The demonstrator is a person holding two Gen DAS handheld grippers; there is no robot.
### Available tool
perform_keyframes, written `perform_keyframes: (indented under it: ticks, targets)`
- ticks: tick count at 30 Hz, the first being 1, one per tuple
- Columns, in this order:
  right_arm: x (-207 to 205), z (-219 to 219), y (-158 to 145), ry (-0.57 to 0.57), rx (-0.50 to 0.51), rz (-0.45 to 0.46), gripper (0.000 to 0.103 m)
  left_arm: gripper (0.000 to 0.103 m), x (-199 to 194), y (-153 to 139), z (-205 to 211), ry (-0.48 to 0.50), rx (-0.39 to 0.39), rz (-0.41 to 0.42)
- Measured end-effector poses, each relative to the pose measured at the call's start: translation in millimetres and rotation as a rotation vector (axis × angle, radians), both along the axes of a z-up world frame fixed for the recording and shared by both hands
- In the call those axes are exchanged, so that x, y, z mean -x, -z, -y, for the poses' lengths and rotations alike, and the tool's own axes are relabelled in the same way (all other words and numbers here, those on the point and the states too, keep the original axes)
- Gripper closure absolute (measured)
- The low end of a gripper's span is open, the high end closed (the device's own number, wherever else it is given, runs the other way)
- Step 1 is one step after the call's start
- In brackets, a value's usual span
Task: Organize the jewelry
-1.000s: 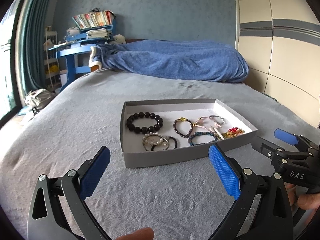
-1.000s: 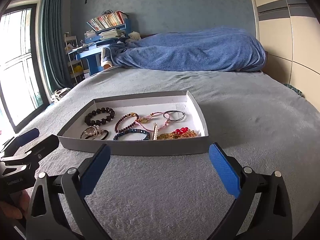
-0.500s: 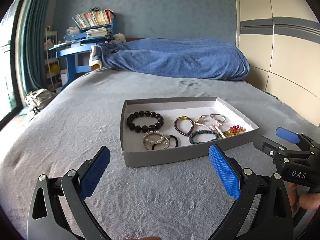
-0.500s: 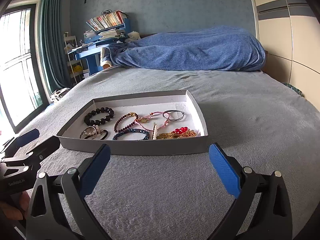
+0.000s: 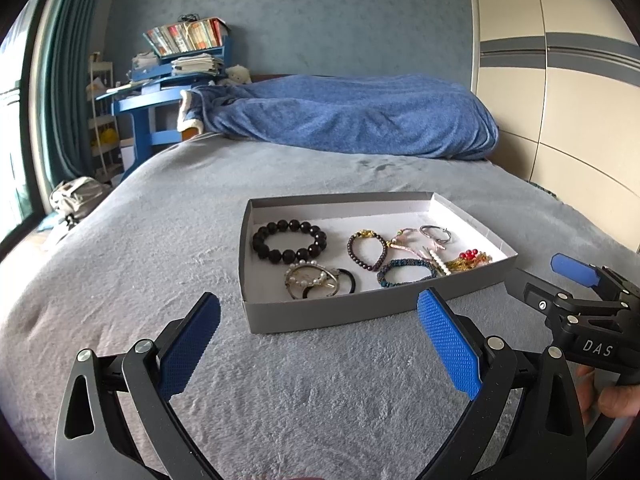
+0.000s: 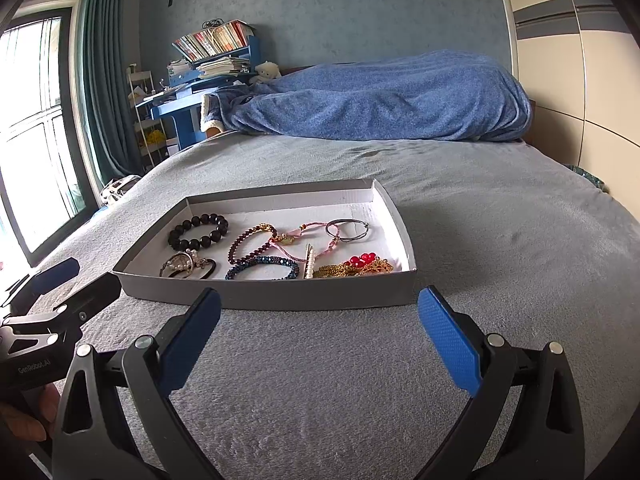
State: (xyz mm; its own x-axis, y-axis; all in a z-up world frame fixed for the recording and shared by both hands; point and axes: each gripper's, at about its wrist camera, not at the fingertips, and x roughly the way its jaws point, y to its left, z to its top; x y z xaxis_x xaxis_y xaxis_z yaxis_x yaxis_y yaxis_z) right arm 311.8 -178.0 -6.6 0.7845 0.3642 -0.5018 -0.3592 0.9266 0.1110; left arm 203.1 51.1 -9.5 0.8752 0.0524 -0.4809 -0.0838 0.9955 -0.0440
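Note:
A shallow grey cardboard tray [image 5: 320, 314] [image 6: 280, 298] lies on the grey bed cover. Inside it are a black bead bracelet [image 5: 289, 240] [image 6: 198, 232], a dark purple bead bracelet [image 5: 367, 249] [image 6: 251, 243], a blue braided bracelet [image 5: 406, 272] [image 6: 262, 268], a pearl ring with black hair ties [image 5: 316, 280] [image 6: 186, 264], a pink cord bracelet [image 6: 304, 240], a thin grey bangle [image 5: 435, 233] [image 6: 346, 230] and a gold chain with red beads [image 5: 468, 260] [image 6: 356, 266]. My left gripper [image 5: 318, 344] is open just before the tray's near left. My right gripper [image 6: 318, 344] is open before its near right. Both are empty.
A rumpled blue blanket [image 5: 348, 120] lies across the far end of the bed. A blue desk with books [image 5: 168, 80] and a curtain stand at the left, a cream wardrobe [image 5: 560, 100] at the right. A hand [image 5: 612, 400] holds the right gripper's handle.
Both grippers have eased slightly towards the tray, which sits a little lower in both views. The jaws stay open and the jewelry has not moved.

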Motion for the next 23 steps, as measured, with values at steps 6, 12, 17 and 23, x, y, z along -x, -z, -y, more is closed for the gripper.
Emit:
perform_keyframes:
  ticks: [6, 12, 17, 23]
  targets:
    - [0.0, -0.5, 0.0, 0.000, 0.000, 0.000, 0.006, 0.005, 0.2, 0.4, -0.6, 0.001, 0.000, 0.000]
    - [0.0, -0.4, -0.2, 0.000, 0.000, 0.000, 0.006, 0.005, -0.5, -0.1, 0.1, 0.002, -0.001, 0.001]
    - [0.0, -0.2, -0.6, 0.000, 0.000, 0.000, 0.006, 0.005, -1.6, 0.5, 0.1, 0.002, -0.003, -0.006]
    - [-0.1, -0.4, -0.6, 0.000, 0.000, -0.002, 0.006, 0.005, -1.8, 0.6, -0.3, 0.003, -0.004, -0.007]
